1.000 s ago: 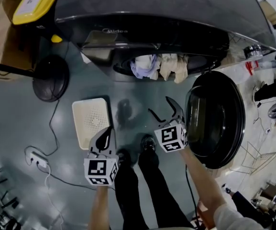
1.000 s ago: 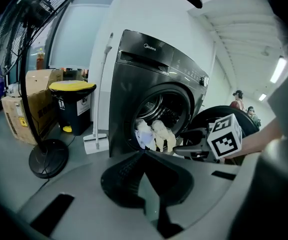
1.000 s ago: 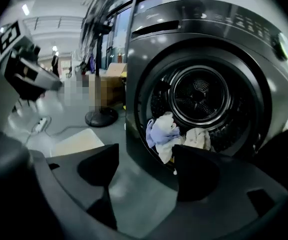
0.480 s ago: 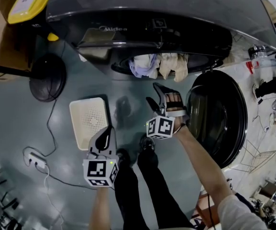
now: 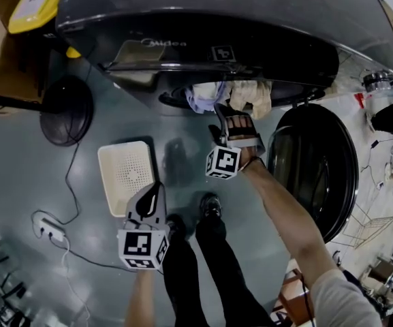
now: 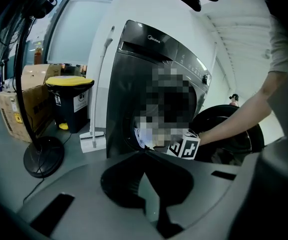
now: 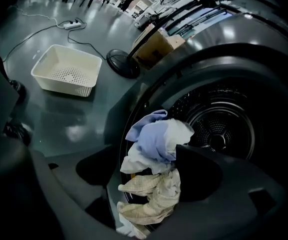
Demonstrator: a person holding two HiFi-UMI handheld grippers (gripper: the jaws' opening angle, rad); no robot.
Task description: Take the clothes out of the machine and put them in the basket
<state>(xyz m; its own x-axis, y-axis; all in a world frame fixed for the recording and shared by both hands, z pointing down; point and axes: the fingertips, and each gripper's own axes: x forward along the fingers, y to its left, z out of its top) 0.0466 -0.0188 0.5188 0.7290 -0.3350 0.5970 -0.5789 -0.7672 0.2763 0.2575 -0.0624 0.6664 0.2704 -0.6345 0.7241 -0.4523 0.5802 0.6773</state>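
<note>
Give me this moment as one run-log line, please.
step: grab clothes, not yet done | right tongs: opening at machine mouth, clothes between them, not pinched | left tongs: shut, empty | basket: empty

Floor [image 5: 19, 155]: basket [image 5: 127, 174], fan base [image 5: 65, 111].

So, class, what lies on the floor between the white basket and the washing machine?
Nothing: bare grey floor separates basket and machine, as the right gripper view shows.

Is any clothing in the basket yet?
No, the white basket holds nothing; its perforated floor shows bare in the right gripper view.
</note>
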